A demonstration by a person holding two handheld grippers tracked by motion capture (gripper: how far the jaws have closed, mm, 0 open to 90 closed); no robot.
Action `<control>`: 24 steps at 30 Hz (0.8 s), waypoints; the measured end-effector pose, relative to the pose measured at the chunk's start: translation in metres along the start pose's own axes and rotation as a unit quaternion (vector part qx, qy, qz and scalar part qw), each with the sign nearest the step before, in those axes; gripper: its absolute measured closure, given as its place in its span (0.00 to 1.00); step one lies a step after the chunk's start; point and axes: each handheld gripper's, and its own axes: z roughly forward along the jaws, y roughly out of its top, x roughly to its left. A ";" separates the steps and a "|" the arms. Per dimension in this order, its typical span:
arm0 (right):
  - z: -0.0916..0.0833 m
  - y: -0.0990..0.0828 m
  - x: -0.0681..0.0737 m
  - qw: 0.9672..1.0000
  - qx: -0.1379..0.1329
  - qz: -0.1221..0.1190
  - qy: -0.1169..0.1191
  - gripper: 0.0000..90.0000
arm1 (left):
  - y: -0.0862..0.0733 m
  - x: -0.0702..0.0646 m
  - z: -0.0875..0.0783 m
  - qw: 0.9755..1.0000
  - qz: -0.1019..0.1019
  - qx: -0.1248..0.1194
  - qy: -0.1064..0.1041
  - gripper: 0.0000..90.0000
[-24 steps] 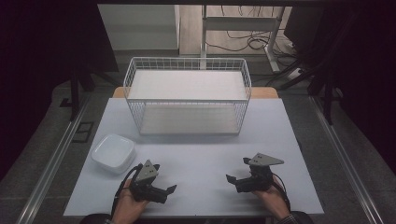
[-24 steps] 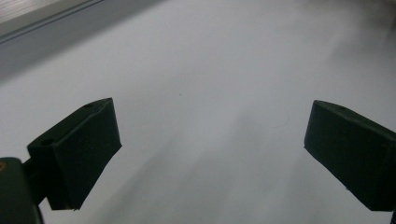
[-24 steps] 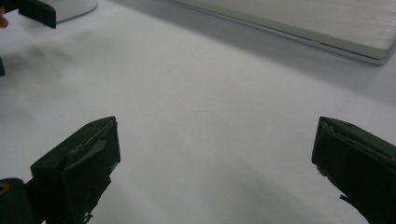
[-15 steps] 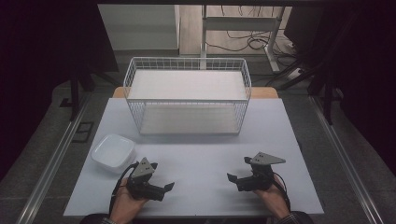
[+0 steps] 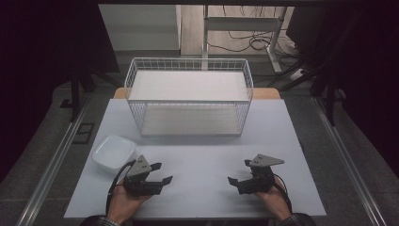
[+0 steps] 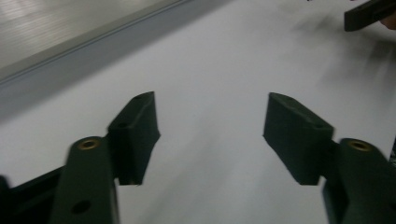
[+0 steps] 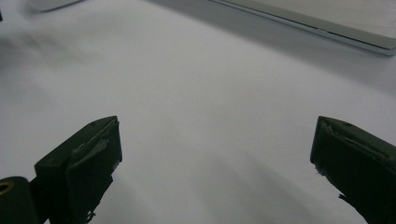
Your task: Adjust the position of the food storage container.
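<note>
From the high view, a person's hands come in at the near edge of the pale grey surface, each holding a pair of black tongs. The left tongs sit near the front left, jaws parted with nothing between them, pointing toward the middle; just beside them, toward the left rear, lies a shallow white square dish, apart from the jaws. The right tongs rest near the front right, jaws spread and empty, pointing inward toward the left pair. Well behind both stands a white wire rack basket with a flat white shelf board, at the far side of the surface. In the left gripper view, the two dark jaws stand apart over bare surface, with the tip of the other tongs showing at the top right corner. In the right gripper view, the jaws stand wide apart over bare surface, holding nothing.
</note>
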 end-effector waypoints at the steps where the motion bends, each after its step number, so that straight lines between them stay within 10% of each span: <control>1: 0.000 0.000 0.000 1.000 0.000 -0.001 0.001 0.02 | 0.001 0.001 -0.001 1.000 0.001 -0.001 0.004 0.45; 7: 0.001 0.000 0.001 1.000 -0.001 -0.005 0.000 0.02 | 0.005 0.011 -0.009 0.998 0.028 0.002 0.064 0.58; 24: 0.003 0.001 0.002 1.000 0.000 -0.013 -0.003 0.03 | 0.014 0.062 -0.033 0.997 -0.018 -0.028 0.068 0.99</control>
